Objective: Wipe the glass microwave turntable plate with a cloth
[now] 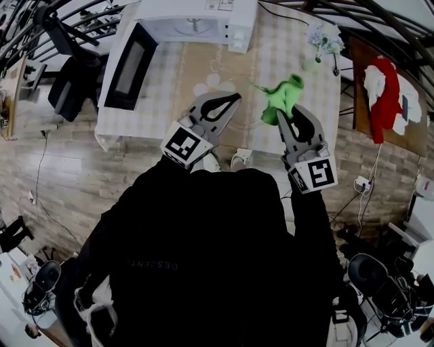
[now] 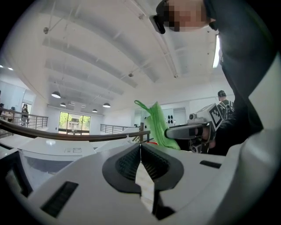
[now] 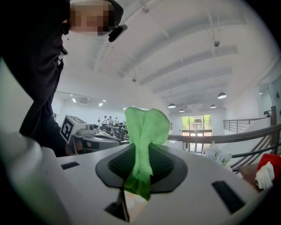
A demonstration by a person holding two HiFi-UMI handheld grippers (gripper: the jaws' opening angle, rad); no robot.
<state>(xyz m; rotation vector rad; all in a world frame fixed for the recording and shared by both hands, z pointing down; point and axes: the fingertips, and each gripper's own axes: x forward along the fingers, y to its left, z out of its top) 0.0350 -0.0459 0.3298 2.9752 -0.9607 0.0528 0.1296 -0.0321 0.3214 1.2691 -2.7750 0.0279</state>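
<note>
Both grippers are raised and point upward toward the ceiling. My right gripper (image 1: 287, 114) (image 3: 141, 151) is shut on a green cloth (image 1: 282, 97) (image 3: 145, 125), which sticks up in a bunch beyond the jaws. My left gripper (image 1: 234, 98) (image 2: 140, 146) is shut, its ribbed pads meeting with nothing between them. The left gripper view also catches the green cloth (image 2: 159, 125) just to its right. A white microwave (image 1: 193, 20) stands at the table's far side with its door (image 1: 129, 68) swung open. I cannot make out the glass turntable plate in any view.
The table (image 1: 271, 54) has a checked cover with a tan mat (image 1: 210, 74) in the middle. A small vase of flowers (image 1: 324, 41) stands at its right end. A black chair (image 1: 74, 81) is to the left; red and white cloths (image 1: 386, 88) lie on a brown surface at the right.
</note>
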